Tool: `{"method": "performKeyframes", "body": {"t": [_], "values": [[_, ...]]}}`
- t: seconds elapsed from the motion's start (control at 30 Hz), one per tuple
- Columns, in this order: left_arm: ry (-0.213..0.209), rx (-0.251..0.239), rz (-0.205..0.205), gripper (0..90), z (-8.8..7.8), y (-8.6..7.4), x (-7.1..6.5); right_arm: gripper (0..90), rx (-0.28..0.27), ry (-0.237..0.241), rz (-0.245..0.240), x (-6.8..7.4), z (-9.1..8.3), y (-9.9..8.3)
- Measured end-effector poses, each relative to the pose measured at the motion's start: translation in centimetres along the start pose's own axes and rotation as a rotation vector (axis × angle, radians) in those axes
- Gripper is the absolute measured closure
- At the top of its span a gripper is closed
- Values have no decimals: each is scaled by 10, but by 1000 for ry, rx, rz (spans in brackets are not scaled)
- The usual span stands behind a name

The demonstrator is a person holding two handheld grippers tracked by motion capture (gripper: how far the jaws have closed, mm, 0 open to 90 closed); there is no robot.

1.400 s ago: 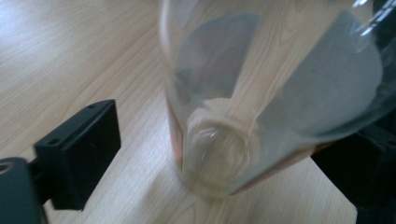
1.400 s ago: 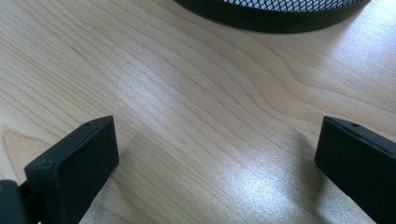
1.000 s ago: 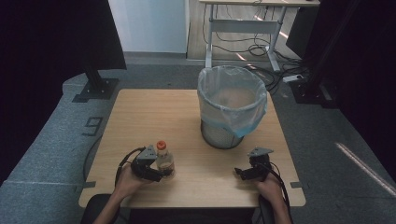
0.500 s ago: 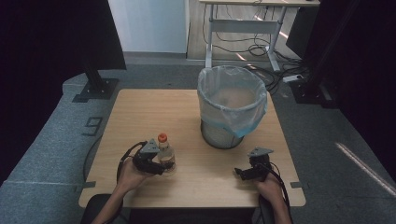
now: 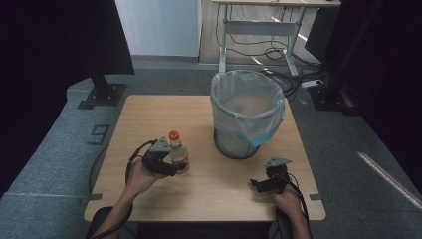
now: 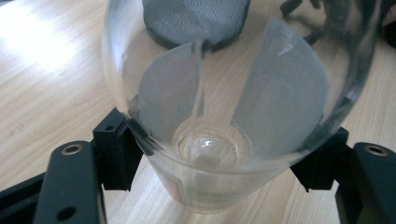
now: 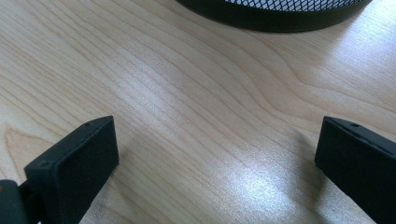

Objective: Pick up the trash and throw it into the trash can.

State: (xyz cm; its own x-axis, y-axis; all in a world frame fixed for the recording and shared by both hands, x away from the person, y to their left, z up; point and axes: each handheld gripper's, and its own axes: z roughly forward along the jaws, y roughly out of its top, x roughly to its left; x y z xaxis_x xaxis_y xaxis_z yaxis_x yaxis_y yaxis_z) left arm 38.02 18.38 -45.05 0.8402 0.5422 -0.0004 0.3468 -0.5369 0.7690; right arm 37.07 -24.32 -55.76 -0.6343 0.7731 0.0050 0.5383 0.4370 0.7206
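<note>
Because the bottle point(image 5: 177, 153) is clear, thin-walled plastic with nothing visible inside it, it is probably handling as a light thing that dents under pressure and slides on smooth pads. I judge the widest part of the body to be the safest hold, low enough that the orange cap point(image 5: 173, 135) is staying free. The left gripper point(image 5: 168, 164) is gripping it there now, with its jaws clenched on the two sides of the body. The bottle is sitting at the near left of the table point(image 5: 149, 114), upright or nearly so, and whether its base is touching the wood is hard to tell.

The right gripper point(image 5: 259, 185) is waiting at the near right with its jaws spread wide and nothing between them, close to the wood. The bin point(image 5: 247, 113), lined with a pale bag, is standing at the middle of the table toward the far side, well apart from the bottle.

The high view is giving the layout: bottle left, bin centre, free gripper right. The left gripper view is giving what that one cannot, the black jaws pressing the curved wall of the bottle point(image 6: 243, 84) from both sides, with the bin's mesh base showing through the plastic. The right gripper view is showing bare wood grain between its parted jaws and the bin's point(image 7: 275, 16) dark bottom rim just beyond.
</note>
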Motion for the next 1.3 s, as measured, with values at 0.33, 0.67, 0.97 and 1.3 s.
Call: {"method": "performKeyframes", "body": {"t": [0.33,0.67,0.97,1.3], "values": [[-7,-1,-9,282,-3,20,11,0,-1,-1,-1,0,0,0],[-5,-5,-11,282,-9,40,22,0,-1,-1,-3,0,0,0],[-5,-11,-7,282,-14,59,30,0,1,-2,-3,0,0,0],[-11,-15,-4,282,-18,80,37,0,2,0,-5,0,0,0]]}}
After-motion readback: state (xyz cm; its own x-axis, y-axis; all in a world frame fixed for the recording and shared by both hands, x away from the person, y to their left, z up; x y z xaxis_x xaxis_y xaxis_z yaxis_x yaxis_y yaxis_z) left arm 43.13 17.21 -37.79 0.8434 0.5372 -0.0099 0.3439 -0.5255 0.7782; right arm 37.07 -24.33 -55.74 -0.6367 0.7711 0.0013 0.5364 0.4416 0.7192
